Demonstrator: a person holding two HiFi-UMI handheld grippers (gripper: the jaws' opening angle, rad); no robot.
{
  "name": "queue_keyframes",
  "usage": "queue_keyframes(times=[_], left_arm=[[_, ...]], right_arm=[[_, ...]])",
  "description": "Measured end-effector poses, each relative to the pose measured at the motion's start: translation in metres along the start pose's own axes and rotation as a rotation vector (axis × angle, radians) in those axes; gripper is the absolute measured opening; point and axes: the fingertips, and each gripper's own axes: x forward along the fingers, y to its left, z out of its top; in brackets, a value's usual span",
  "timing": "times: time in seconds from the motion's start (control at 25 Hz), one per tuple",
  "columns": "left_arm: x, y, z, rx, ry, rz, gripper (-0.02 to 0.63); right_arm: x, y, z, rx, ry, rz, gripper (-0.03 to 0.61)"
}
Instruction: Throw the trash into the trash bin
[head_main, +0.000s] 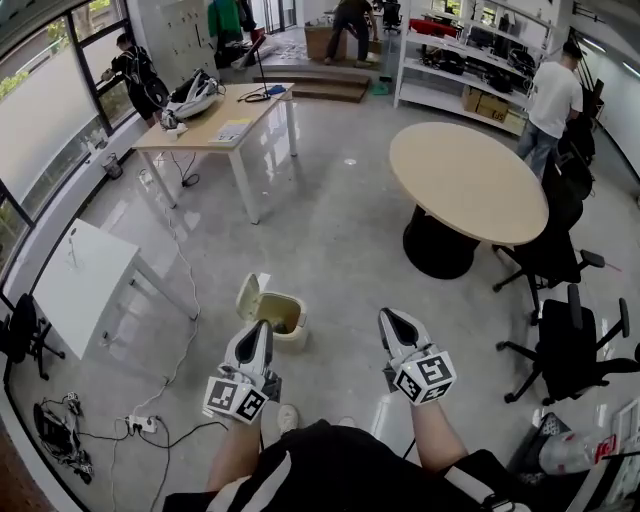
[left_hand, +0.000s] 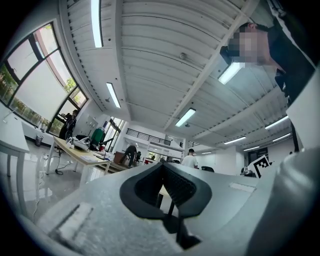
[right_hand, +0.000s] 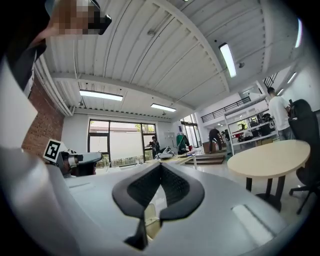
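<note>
2 shut grippers (head_main: 262, 326) (head_main: 389, 316), 1 trash bin (head_main: 292, 336)

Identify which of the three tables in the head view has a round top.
The beige table at the right, on one dark pedestal. The wooden table at the back and the white table at the left are rectangular.

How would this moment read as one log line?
left gripper: shut, empty | right gripper: shut, empty | trash bin: lid open, on floor
</note>
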Motion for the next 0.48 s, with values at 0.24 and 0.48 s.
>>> queue_keyframes(times=[0.24,0.48], left_arm=[[0.006,0.009,0.009,0.034,0.005,-0.063,0.002],[-0.008,0.040,0.011,0.042,0.033,-0.059,0.002]], right_arm=[[-0.005,0.014,0.007,-0.051,-0.036,-0.050,0.006],[0.002,0.025,0.000,-0.021,-0.040,-0.103,0.006]])
